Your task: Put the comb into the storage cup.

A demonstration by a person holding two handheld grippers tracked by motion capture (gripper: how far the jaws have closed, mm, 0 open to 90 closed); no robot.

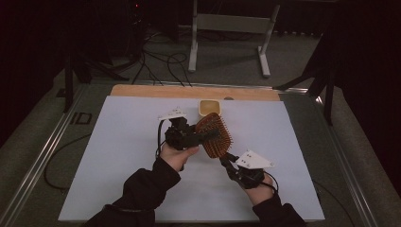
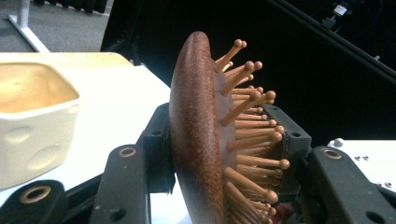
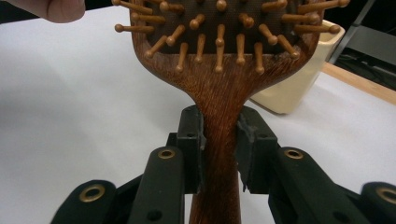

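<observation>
You have the hairbrush (image 1: 213, 135) lifted above the white table (image 1: 118, 156), just in front of the cream cup (image 1: 209, 107). Your right gripper (image 3: 219, 144) clamps its neck; your left gripper (image 2: 224, 154) is closed across the head, back and bristles. It looks like stiff, light wood (smooth, perhaps slippery), so the narrow handle is probably your surest hold; the pins may flex.

The brush (image 1: 213, 134) is a brown wooden paddle with a broad oval head and rows of round-tipped wooden pins (image 2: 252, 126). It is held off the white table, tilted, handle (image 3: 219, 154) toward the person, pins facing right, just in front of a cream cup.
</observation>
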